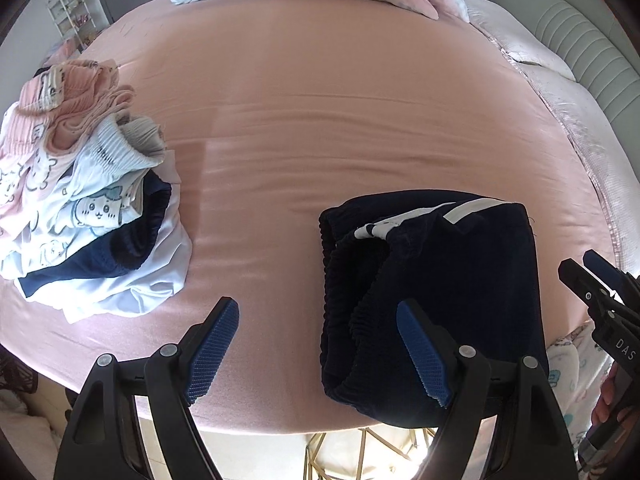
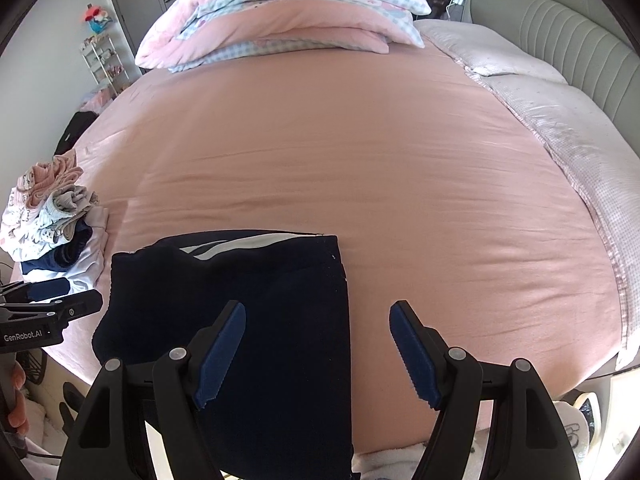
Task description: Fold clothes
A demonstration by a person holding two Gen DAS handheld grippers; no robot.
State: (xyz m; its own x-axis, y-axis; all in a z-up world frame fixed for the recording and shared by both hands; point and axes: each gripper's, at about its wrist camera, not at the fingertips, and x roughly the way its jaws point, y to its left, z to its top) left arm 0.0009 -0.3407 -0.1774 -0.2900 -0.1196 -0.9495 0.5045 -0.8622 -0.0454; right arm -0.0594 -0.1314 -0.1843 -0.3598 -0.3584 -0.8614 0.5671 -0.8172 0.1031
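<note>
Both tongs gaped wide, empty: left tongs (image 1: 318, 344) beside the folded navy trousers (image 1: 440, 280), right tongs (image 2: 318, 354) over their right edge; bare pink bed sheet (image 2: 400, 160) beyond.

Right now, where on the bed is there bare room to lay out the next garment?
The pink sheet is bare between the folded navy trousers, the quilt pile and the pale blanket. Crowded: the near-left edge by the clothes heap.
</note>
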